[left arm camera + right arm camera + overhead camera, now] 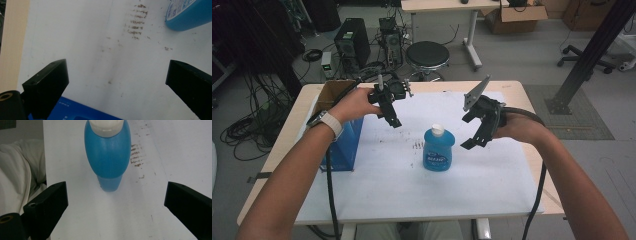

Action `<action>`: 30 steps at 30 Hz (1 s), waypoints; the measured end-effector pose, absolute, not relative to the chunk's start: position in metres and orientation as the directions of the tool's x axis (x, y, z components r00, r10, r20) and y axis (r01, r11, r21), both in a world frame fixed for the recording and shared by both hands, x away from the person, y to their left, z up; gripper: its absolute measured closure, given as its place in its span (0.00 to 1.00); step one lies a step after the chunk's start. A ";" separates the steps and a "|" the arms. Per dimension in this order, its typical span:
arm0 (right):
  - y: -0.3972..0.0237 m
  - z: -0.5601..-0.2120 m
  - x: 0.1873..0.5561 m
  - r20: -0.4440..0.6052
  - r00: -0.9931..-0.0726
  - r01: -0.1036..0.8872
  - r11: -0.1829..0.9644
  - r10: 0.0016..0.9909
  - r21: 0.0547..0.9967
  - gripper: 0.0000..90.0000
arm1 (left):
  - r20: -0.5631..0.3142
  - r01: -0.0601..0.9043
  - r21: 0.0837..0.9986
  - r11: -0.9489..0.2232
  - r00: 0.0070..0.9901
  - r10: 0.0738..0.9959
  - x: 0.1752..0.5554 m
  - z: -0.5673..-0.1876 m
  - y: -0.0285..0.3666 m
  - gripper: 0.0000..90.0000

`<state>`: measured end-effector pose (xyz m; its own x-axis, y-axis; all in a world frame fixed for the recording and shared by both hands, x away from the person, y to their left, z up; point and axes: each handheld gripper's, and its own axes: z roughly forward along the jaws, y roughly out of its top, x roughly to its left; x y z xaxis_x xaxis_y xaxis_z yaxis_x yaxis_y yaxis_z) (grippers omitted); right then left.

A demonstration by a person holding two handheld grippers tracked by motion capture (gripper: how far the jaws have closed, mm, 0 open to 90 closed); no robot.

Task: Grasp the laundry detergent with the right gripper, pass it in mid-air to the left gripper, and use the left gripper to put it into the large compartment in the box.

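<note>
The blue bottle (438, 150) stands upright near the middle of the white sheet (492, 180) that covers the table (532, 107), its white cap (437, 129) on top and its label facing the near edge. That central, free-standing spot leaves room on both sides, so either tool can come at it without bumping anything.

The right gripper (473, 134) hangs just to the right of the bottle, tilted down toward it, jaws spread wide and holding nothing. In the right gripper view the bottle (108, 152) sits squarely between the 2 jaws but farther off, which looks like a line-up for a side grasp on the body.

The left gripper (392, 119) hovers to the far left of the bottle, also released and empty. It points down at bare sheet, with the bottle (187, 13) off at the corner of its view. A blue box (342, 145) stands at the left edge of the sheet, beneath the left wrist.
</note>
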<state>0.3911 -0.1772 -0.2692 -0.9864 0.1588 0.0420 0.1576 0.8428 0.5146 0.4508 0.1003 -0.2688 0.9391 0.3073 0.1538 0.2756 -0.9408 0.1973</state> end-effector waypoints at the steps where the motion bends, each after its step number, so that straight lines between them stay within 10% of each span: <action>1: -0.178 -0.270 0.391 0.044 -0.986 0.160 0.842 0.160 0.515 0.05 | 0.155 0.276 0.201 -0.940 0.938 0.309 0.451 -0.269 0.101 0.06; 30: -0.193 -0.308 0.386 0.080 -0.983 0.182 0.807 0.166 0.562 0.05 | 0.154 0.277 0.195 -0.941 0.939 0.308 0.450 -0.270 0.099 0.06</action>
<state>0.3865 -0.1930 -0.3077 -0.9829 0.1658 0.0796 0.1816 0.8066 0.5625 0.4503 0.0989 -0.2704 0.9389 0.3079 0.1538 0.2766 -0.9410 0.1951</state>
